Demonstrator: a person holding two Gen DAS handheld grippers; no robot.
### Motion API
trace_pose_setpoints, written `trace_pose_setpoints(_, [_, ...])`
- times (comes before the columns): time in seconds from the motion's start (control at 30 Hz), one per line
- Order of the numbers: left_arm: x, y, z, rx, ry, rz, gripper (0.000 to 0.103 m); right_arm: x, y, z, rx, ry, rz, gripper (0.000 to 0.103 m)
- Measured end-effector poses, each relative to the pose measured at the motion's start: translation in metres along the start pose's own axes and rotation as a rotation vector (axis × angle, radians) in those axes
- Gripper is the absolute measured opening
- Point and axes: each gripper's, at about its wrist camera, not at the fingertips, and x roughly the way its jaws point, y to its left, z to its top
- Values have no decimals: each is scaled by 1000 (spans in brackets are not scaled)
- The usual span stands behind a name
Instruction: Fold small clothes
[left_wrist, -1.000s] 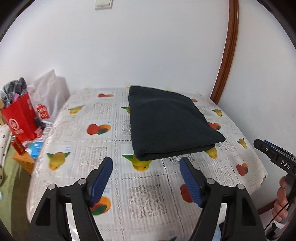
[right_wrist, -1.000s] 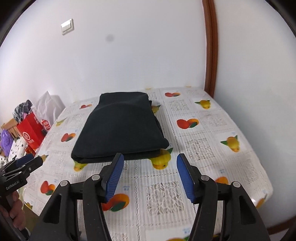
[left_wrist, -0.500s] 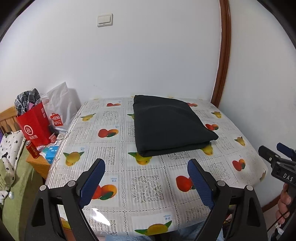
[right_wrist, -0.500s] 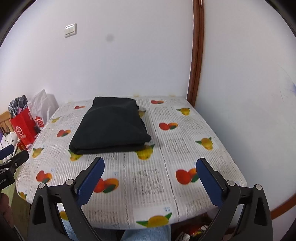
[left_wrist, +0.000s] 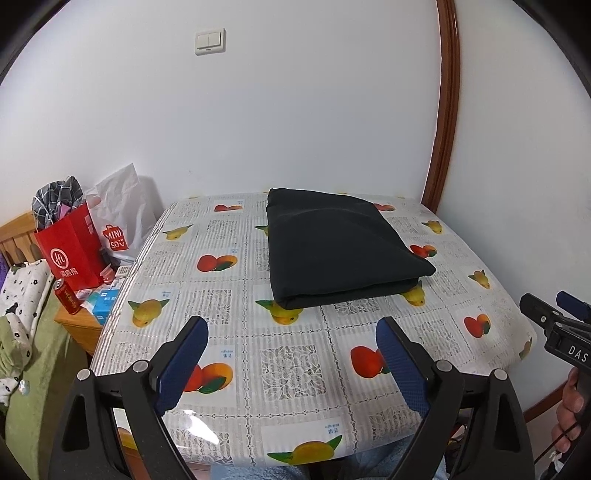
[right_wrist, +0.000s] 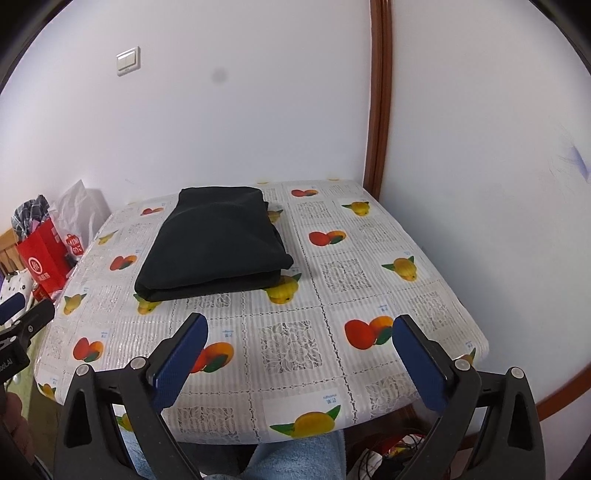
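Left tongs (left_wrist: 291, 347) spread wide, blue pads (left_wrist: 181, 365) well apart, nothing between them; tilted down over the near edge of the surface (left_wrist: 295, 373), held clear of it. Right tongs (right_wrist: 299, 347) likewise spread wide and empty, angled down over the same near edge, also clear of the cloth cover.

Ahead of both, well apart from the pads: folded dark garment (left_wrist: 340, 247), lying flat toward the far half of the surface, stacked in layers with the thick folded edge facing the camera, far end close to the white wall.

Seen only from the left wrist: right tongs entering at the right border with a hand (left_wrist: 574, 395) gripping the handle below; red paper bag (left_wrist: 70, 251) with checked cloth poking out, white shopping bag (left_wrist: 122, 221), red can (left_wrist: 66, 295) and a blue box on a low wooden stand left of the surface.

Seen only from the right wrist: tip of the left tongs at the left border; blue-clad legs (right_wrist: 291, 458) under the near edge; cables on the floor at lower right; faint blue scribble on the right-hand wall.
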Motion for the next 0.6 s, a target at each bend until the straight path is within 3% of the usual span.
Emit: trace_pose_setpoints(0.6, [-2,-1,-2,0,-7,10,92,-7,0,-2,3,-7,-24,99])
